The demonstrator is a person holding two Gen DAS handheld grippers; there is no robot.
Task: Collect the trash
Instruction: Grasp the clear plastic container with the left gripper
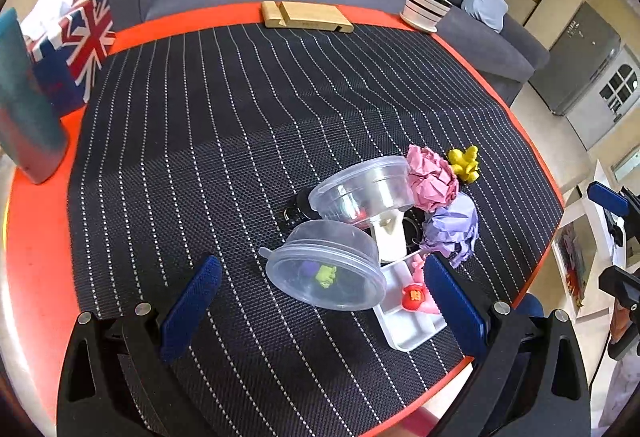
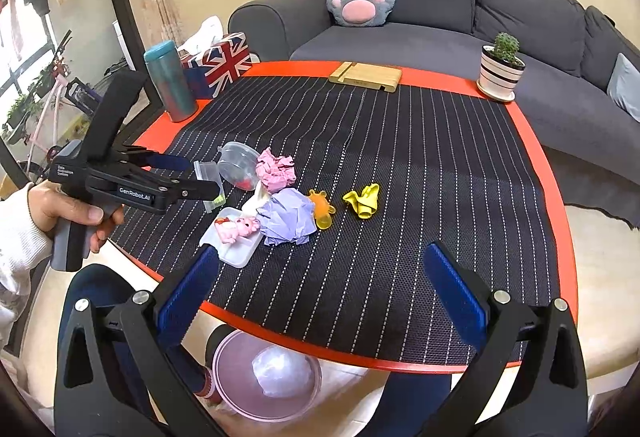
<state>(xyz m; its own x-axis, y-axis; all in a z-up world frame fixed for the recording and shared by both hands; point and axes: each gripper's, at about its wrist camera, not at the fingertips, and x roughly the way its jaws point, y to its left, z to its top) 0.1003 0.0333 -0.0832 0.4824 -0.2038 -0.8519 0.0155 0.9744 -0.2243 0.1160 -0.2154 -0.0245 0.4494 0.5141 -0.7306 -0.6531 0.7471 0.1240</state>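
Okay, my left gripper [image 1: 320, 301] spread wide with nothing held, clear lidded tub [image 1: 326, 269] right between its fingers, pink paper wad [image 1: 432, 177] and purple paper wad [image 1: 454, 227] ahead-right, my right gripper [image 2: 320, 287] gaping empty over the mat [image 2: 400, 157], yellow balloon scrap [image 2: 363, 200] straight ahead, pink bin [image 2: 266, 377] below it.
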